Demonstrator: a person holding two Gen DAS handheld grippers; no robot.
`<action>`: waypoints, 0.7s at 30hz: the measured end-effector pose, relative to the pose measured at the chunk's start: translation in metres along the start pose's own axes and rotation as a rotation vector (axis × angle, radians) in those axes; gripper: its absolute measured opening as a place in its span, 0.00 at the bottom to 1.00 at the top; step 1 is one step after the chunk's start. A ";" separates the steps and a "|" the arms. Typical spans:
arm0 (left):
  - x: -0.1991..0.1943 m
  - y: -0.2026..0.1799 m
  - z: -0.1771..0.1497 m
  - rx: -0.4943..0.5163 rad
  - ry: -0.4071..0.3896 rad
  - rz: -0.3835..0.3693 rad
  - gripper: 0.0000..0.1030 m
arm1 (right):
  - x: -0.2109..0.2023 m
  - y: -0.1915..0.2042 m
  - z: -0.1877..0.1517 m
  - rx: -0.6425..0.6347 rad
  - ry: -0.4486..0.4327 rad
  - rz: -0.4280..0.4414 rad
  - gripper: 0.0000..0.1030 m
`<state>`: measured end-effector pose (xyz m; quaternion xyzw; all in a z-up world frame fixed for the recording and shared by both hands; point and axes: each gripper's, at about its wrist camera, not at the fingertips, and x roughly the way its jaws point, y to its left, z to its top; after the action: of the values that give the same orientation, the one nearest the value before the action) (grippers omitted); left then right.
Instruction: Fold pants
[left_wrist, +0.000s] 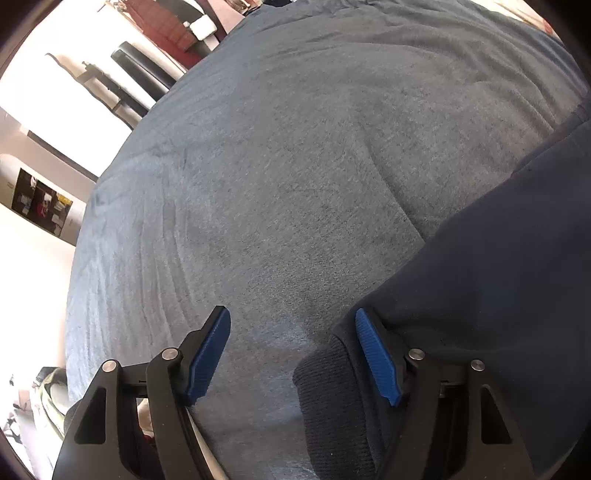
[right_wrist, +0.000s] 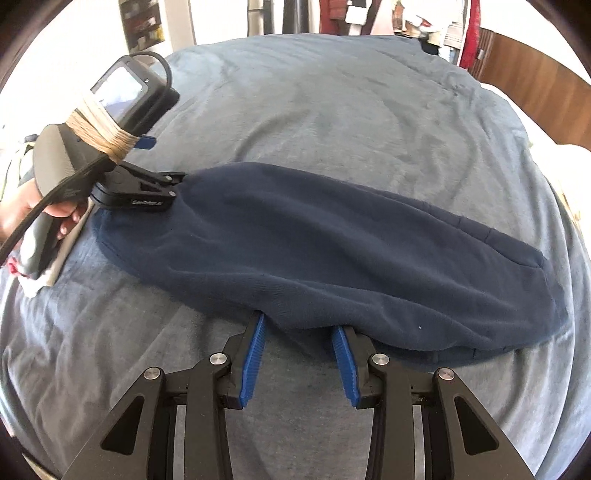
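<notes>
Your pants (right_wrist: 332, 254) lie long across the bed (right_wrist: 332, 110), side to side. Your left tongs (left_wrist: 293, 354) gape at the cuff end — your right tongs (right_wrist: 299, 354) gape, empty, at the near edge.

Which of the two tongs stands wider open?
The left tongs, at the ribbed cuff of the navy pants, gape wider. The right tongs, at the pants' near long edge, show a narrower gap between their blue pads.

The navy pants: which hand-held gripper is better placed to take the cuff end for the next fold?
Probably the left hand-held gripper: the ribbed cuff lies partly between its open jaws. The right hand-held gripper sits at the long edge.
</notes>
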<state>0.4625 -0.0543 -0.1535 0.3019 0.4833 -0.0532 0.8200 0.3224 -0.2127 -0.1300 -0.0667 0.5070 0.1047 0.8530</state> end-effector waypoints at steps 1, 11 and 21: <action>0.000 0.001 0.000 -0.008 0.004 -0.005 0.68 | 0.001 -0.001 0.001 0.002 0.003 0.015 0.37; -0.014 -0.004 -0.006 0.033 -0.024 0.013 0.67 | 0.008 -0.009 -0.009 0.038 0.077 0.111 0.14; -0.027 -0.006 -0.019 0.106 -0.042 0.015 0.68 | 0.005 -0.006 -0.029 0.073 0.148 0.100 0.14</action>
<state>0.4319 -0.0539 -0.1406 0.3477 0.4603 -0.0788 0.8131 0.3020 -0.2242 -0.1480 -0.0176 0.5747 0.1231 0.8088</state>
